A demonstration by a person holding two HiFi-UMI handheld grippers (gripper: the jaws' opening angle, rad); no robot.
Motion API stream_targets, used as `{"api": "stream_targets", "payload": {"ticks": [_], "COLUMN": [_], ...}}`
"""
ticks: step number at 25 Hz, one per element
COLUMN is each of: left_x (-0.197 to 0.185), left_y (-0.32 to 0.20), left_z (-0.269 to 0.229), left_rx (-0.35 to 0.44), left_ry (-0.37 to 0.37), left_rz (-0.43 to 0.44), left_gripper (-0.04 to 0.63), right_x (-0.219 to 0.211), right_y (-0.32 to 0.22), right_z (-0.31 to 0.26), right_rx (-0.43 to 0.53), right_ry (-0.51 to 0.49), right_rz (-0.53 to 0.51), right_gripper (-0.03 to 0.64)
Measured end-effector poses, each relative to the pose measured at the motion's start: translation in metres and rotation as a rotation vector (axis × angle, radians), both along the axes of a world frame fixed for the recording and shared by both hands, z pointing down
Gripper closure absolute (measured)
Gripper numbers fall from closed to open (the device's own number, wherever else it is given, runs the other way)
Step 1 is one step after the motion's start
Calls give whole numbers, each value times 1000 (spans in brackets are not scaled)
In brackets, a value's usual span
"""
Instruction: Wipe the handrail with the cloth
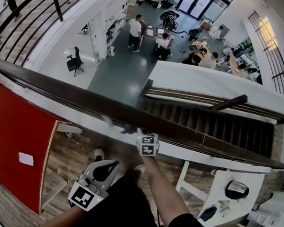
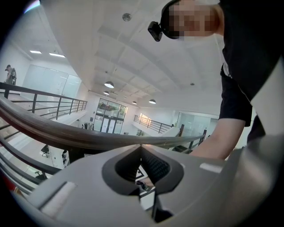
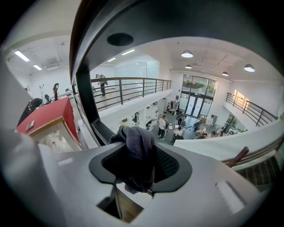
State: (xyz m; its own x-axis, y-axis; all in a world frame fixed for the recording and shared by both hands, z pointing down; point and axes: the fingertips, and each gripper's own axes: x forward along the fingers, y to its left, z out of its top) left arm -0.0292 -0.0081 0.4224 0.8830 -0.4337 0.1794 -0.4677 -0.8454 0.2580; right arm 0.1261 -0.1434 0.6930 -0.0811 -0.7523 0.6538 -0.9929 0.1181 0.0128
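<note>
Nearby, left gripper: at 7 o'clock in the head view, low beside the person's body and well short of the rail. Its fingers are pressed together with nothing between them, as the left gripper view shows. It looks to have no part in the wiping.

Right gripper: just under centre toward 6 o'clock, on an outstretched arm that reaches the rail's near edge. Its fingers are clamped on the cloth, and in the right gripper view the fabric fills the gap between them.

Cloth: a dark grey bunch that pokes out past the fingertips. In the head view it shows as a dark lump at the near edge of the rail. Whether it presses on the wood or sits just beside it, I cannot tell.

Handrail: a dark wooden band running from 9 o'clock to 4 o'clock across the head view.

Staircase: beyond the rail, toward 3 o'clock.

People: far below on the lower floor, at 12 o'clock.

Progress: likely mid-task. The cloth is gripped and brought to the rail. The wood shows no wiped or unwiped stretch, so what is done cannot be read. Long runs of rail lie on both sides of the cloth.
</note>
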Motion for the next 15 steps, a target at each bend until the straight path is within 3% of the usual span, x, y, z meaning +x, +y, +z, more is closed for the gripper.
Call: {"api": "stream_targets", "payload": {"ticks": [15], "left_x": [13], "left_y": [8], "left_z": [-4], "left_rx": [-3], "left_ry": [-3], "left_rz": [18], "left_gripper": [597], "right_x": [34], "right_y": [20], "right_z": [3], "right_rx": [1], "right_ry": [8], "right_rz": [12], "right_gripper": [446]}}
